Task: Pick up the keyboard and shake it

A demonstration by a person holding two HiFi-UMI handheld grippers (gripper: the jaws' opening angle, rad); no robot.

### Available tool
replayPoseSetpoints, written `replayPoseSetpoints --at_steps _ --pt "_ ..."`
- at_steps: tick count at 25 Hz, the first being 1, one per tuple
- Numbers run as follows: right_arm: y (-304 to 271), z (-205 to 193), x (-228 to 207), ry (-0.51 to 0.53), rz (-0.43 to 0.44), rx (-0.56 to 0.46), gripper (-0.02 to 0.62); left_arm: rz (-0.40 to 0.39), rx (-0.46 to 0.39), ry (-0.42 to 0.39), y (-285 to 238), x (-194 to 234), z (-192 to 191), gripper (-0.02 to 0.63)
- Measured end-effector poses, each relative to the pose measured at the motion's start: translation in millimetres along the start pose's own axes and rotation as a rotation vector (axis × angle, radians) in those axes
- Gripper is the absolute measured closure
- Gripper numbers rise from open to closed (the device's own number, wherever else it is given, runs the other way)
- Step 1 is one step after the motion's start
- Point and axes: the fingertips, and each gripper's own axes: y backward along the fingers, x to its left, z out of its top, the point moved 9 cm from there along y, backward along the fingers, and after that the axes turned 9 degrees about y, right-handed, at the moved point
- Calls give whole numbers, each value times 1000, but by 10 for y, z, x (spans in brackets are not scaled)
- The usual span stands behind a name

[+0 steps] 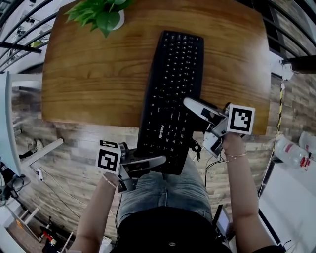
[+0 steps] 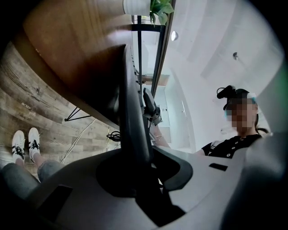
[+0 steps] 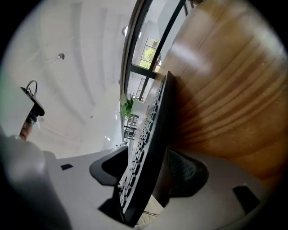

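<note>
One keyboard (image 1: 170, 99), black plastic, long and flat with rows of small square keys, lies at a slant. Its far end is over the surface (image 1: 89, 74) and its near end juts past the near edge above the person's lap. Whether the far end rests on the wood I cannot tell.

There are two claws, both of smooth pale grey plastic with dark pads. The left claw (image 1: 155, 162) is clenched on the keyboard's near left corner; in the left gripper view the thin black edge (image 2: 132, 117) runs straight between the pressed pads (image 2: 112, 168). The right claw (image 1: 190, 106) is released and spread around the right long edge. In the right gripper view the keyboard (image 3: 150, 134) stands between its jaws, and the mesh-textured pad (image 3: 186, 168) sits clear of the underside.

There are two marker cubes, one on each claw (image 1: 108, 159) (image 1: 240, 119), white with black squares. The surface is one rounded-corner slab of warm brown wood with streaky grain. One leafy green plant (image 1: 101, 15) in a white pot stands at its far edge. The floor (image 1: 64, 143) has a grey-brown plank pattern.
</note>
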Motion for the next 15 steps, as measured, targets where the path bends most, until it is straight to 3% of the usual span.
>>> replayPoseSetpoints --at_steps 10,12,15 --pt "-322 82 -26 -51 84 85 349 -2 48 -22 39 -122 11 500" --pt "-367 96 -18 -63 80 90 422 3 53 -29 46 -135 11 500" --pt "-393 96 -20 -81 73 70 431 17 60 -52 46 -129 27 499"
